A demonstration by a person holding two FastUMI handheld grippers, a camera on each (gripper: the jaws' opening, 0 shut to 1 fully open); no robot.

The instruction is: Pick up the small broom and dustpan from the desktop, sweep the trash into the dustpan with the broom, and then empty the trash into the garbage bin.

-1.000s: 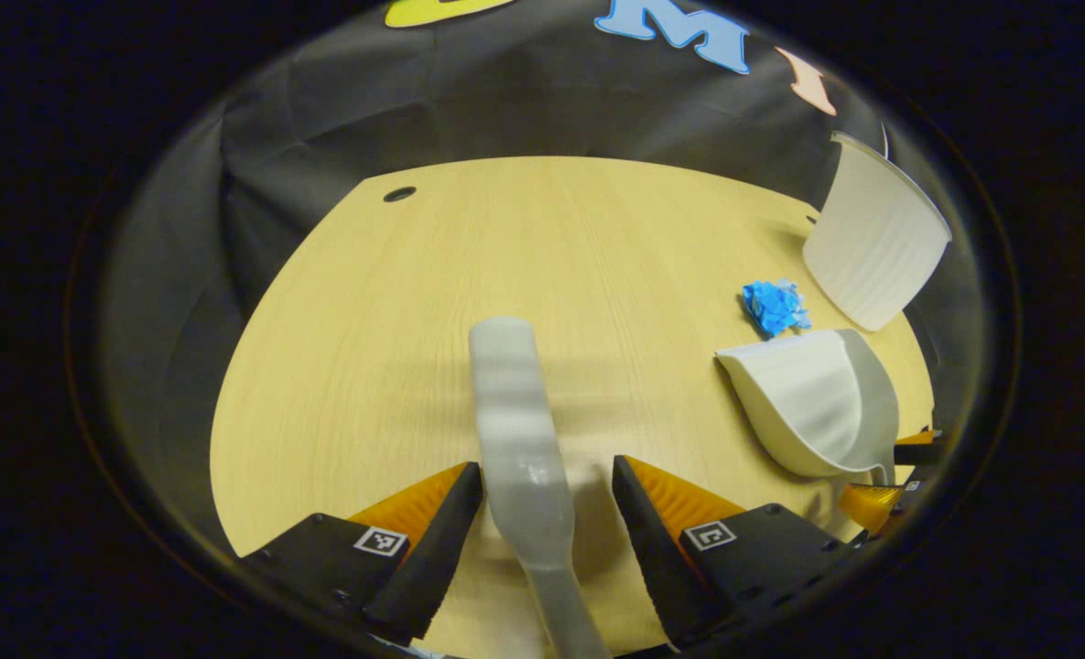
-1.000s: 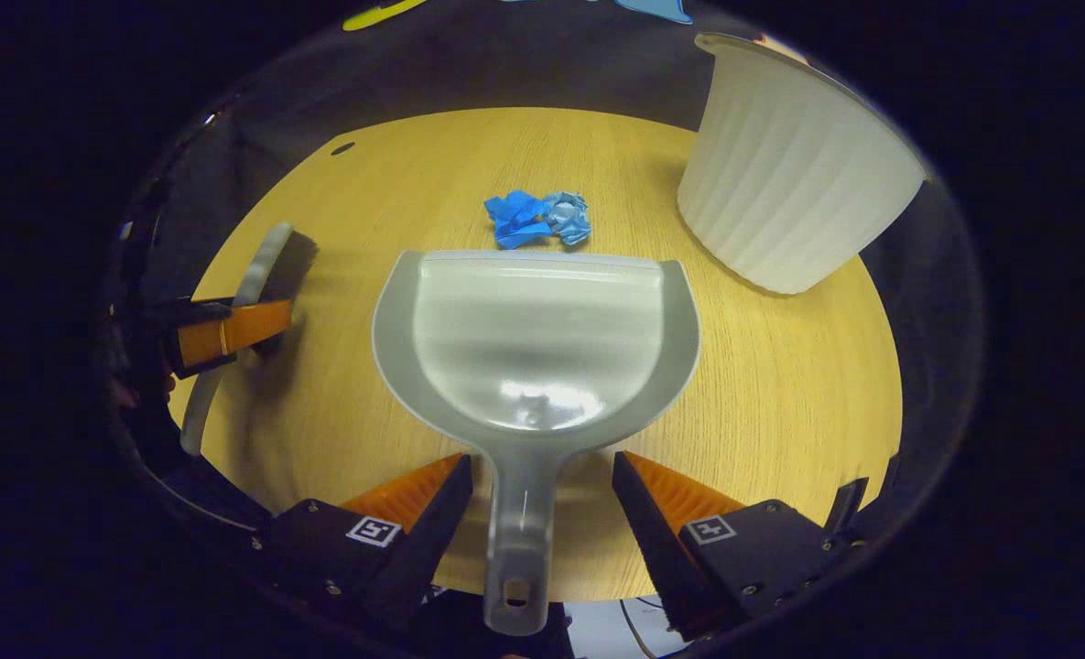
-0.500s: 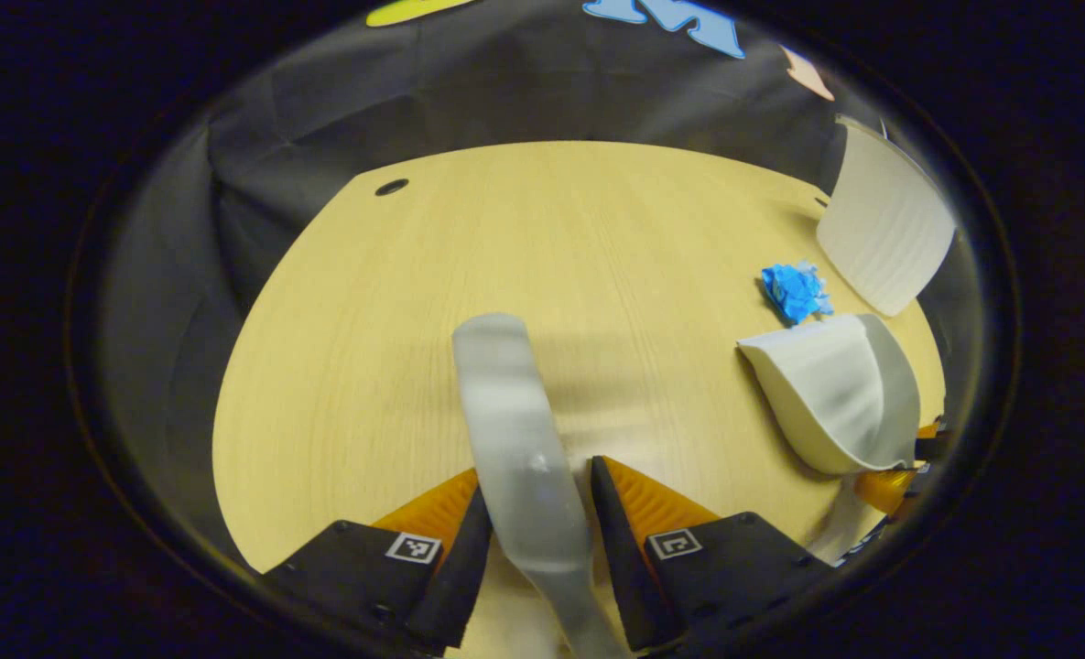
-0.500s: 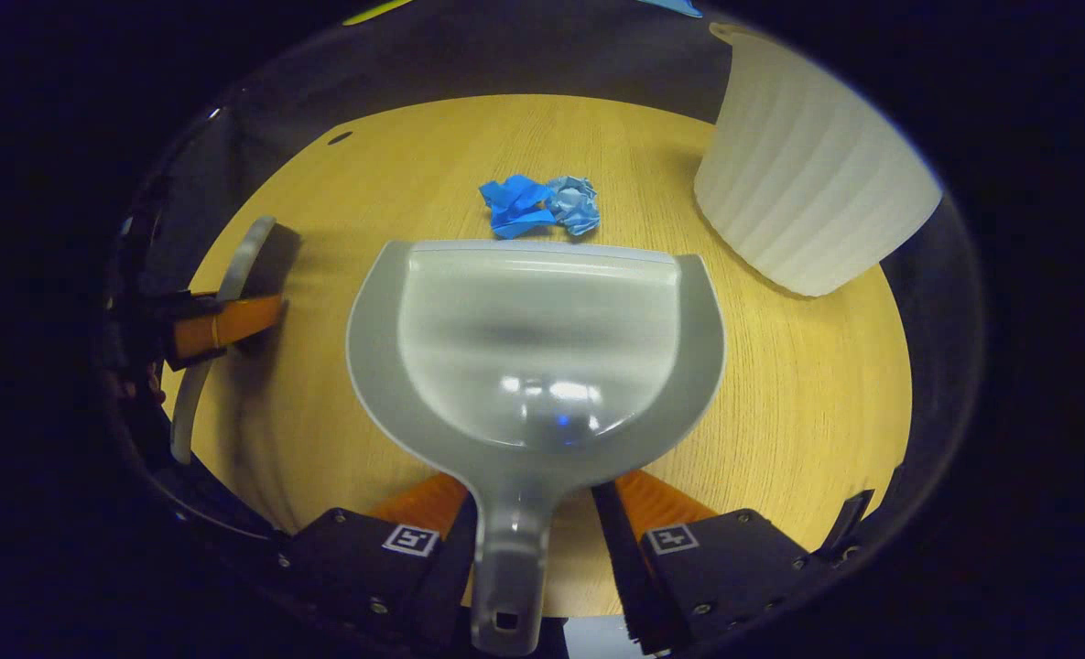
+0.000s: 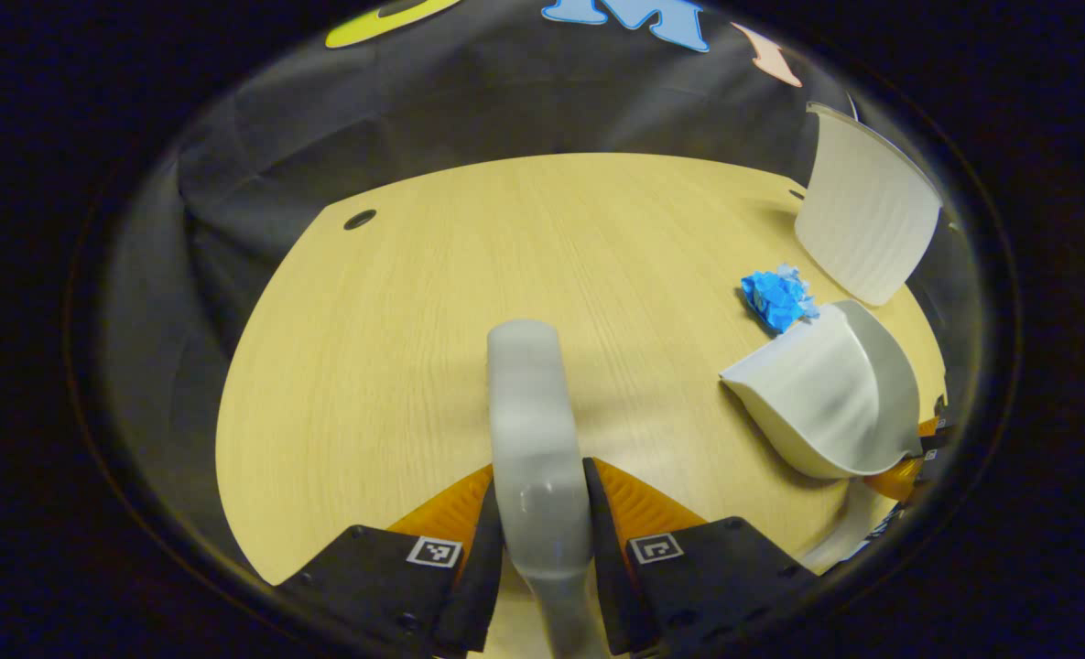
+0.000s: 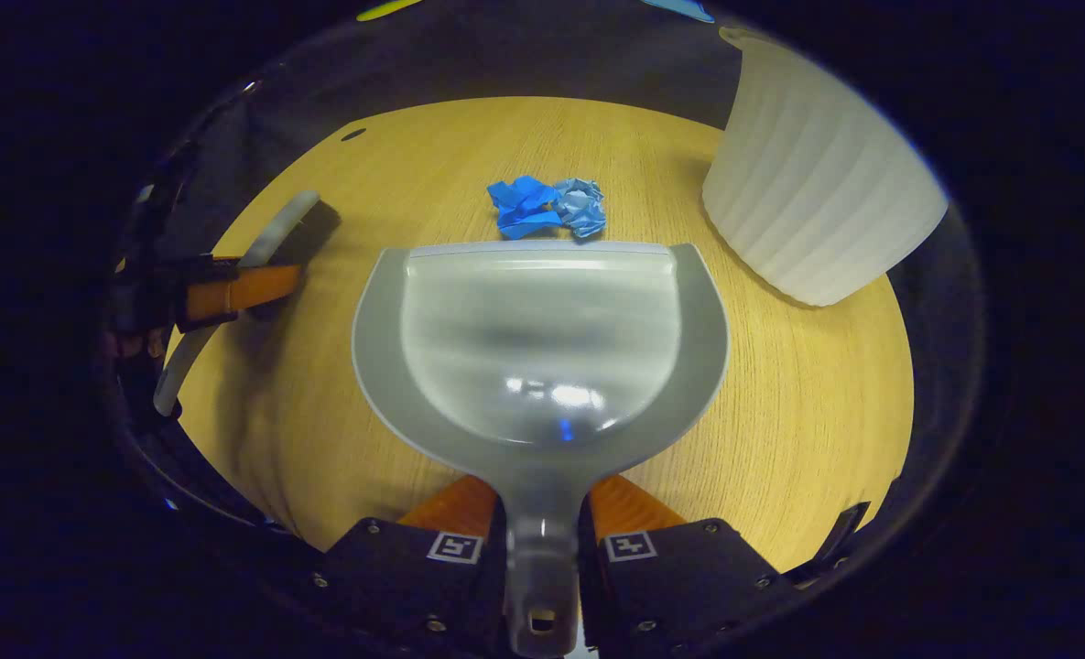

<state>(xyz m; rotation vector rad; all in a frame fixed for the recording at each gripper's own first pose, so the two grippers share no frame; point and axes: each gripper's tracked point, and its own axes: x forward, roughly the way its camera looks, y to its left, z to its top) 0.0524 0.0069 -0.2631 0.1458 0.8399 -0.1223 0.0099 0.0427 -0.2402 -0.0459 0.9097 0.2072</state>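
Observation:
My left gripper [image 5: 542, 513] is shut on the grey broom [image 5: 533, 430], whose handle runs forward between both fingers over the wooden desktop [image 5: 469, 275]. My right gripper [image 6: 542, 526] is shut on the handle of the grey dustpan [image 6: 542, 339], its front lip just short of the crumpled blue paper trash [image 6: 547, 206]. In the left gripper view the dustpan [image 5: 826, 394] sits at the right with the blue trash [image 5: 775, 297] beyond it. In the right gripper view the broom [image 6: 281, 229] and the left gripper [image 6: 231, 288] are at the left.
A white ribbed garbage bin [image 6: 812, 183] stands at the desk's far right, also seen as a white bin [image 5: 862, 215] in the left gripper view. A small cable hole [image 5: 359, 220] is near the desk's far left corner. Black cloth walls surround the desk.
Both grippers went from open to shut: the left closed on the broom handle, the right on the dustpan handle. The dustpan edged nearer the blue trash.

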